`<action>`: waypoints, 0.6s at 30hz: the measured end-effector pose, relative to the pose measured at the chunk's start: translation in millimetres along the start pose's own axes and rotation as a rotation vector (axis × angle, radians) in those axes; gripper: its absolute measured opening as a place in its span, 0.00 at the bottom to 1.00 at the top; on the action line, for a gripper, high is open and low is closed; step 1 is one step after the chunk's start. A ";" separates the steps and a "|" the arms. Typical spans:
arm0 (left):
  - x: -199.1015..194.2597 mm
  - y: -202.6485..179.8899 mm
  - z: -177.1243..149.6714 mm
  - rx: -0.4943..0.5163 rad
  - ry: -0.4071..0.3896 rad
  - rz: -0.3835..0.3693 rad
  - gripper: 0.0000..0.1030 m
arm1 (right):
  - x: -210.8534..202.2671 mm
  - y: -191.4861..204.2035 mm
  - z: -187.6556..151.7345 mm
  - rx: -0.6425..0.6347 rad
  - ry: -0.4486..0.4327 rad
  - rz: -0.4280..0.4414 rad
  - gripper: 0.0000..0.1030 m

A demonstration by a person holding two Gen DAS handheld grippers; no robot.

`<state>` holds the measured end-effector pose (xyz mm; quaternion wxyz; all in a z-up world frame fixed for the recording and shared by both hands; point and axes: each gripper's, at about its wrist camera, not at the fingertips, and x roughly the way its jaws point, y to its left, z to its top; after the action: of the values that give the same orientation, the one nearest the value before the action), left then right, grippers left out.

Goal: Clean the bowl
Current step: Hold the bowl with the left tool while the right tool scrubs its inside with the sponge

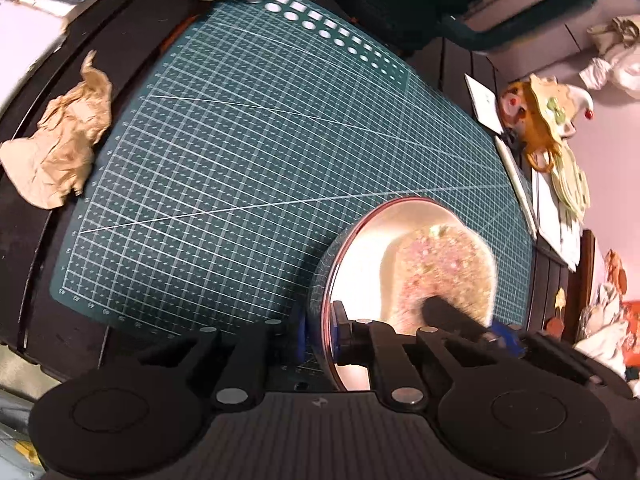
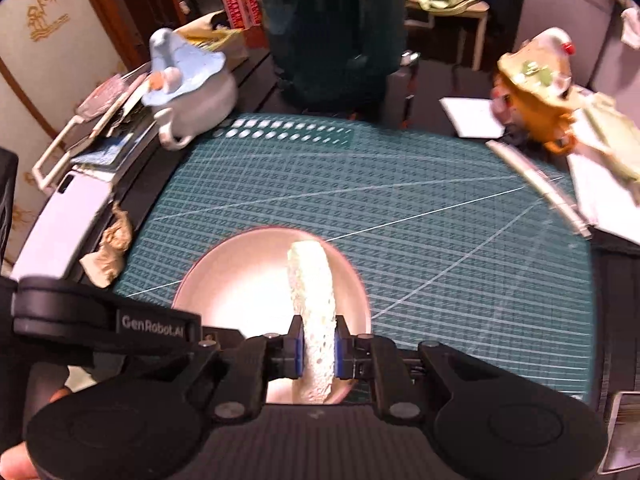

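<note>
Resting on the green cutting mat near its front edge, the bowl is seen directly below and ahead of both tools. The left tool is clamped on the bowl's near rim, one blue pad outside the wall and the other inside, so that the bowl appears tipped up toward that camera. The right tool is pressed together on a pale sponge, which is held edge-on between the blue pads and reaches down into the bowl's cream interior. In the left wrist view the sponge's speckled broad face is seen blurred against the inside of the bowl, on the side away from the gripped rim. A crumpled brown paper lies on the dark surface just off the mat's left edge, well apart from the bowl. A light blue teapot stands at the mat's far left corner and an orange figurine stands beyond its far right side.
</note>
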<state>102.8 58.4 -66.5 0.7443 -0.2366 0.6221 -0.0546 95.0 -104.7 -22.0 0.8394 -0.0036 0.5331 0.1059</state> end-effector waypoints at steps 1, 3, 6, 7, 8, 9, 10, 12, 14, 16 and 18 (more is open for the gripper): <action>0.4 -2.4 -0.7 0.012 -0.004 0.008 0.11 | -3.2 -0.6 0.0 -0.003 -0.008 -0.008 0.12; 2.1 -2.0 -0.9 0.008 0.001 0.005 0.11 | -10.4 -0.5 0.2 -0.013 -0.026 -0.022 0.12; 4.1 0.5 -0.4 -0.009 0.008 -0.008 0.11 | -23.8 3.0 0.3 -0.031 -0.063 -0.024 0.12; 4.5 0.1 -0.2 -0.013 0.009 -0.010 0.11 | -27.9 3.7 0.6 -0.033 -0.073 -0.018 0.12; 4.9 -1.1 -0.4 -0.012 0.009 -0.009 0.11 | -30.6 4.2 0.9 -0.033 -0.078 -0.011 0.12; 5.4 -2.3 -0.6 -0.011 0.009 -0.008 0.11 | -32.7 3.9 1.5 -0.024 -0.075 0.023 0.12; 5.7 -3.2 -0.7 -0.010 0.009 -0.007 0.11 | -31.7 3.5 2.2 -0.015 -0.067 0.049 0.12; 6.0 -3.1 -0.7 -0.011 0.012 -0.009 0.11 | -21.4 2.4 3.6 0.006 -0.030 0.102 0.12; 6.3 -1.9 -0.3 -0.016 0.016 -0.014 0.11 | -11.0 2.9 4.0 0.018 0.000 0.126 0.12; 7.1 0.4 0.7 -0.030 0.023 -0.024 0.12 | 3.9 1.6 3.7 0.037 0.039 0.136 0.12; 7.8 1.4 1.4 -0.036 0.028 -0.029 0.12 | 11.9 0.8 2.7 0.038 0.058 0.122 0.12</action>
<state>105.6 57.1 -73.9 0.7305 -0.2580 0.6296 -0.0576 102.1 -101.5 -31.4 0.8155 0.0419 0.5583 0.1466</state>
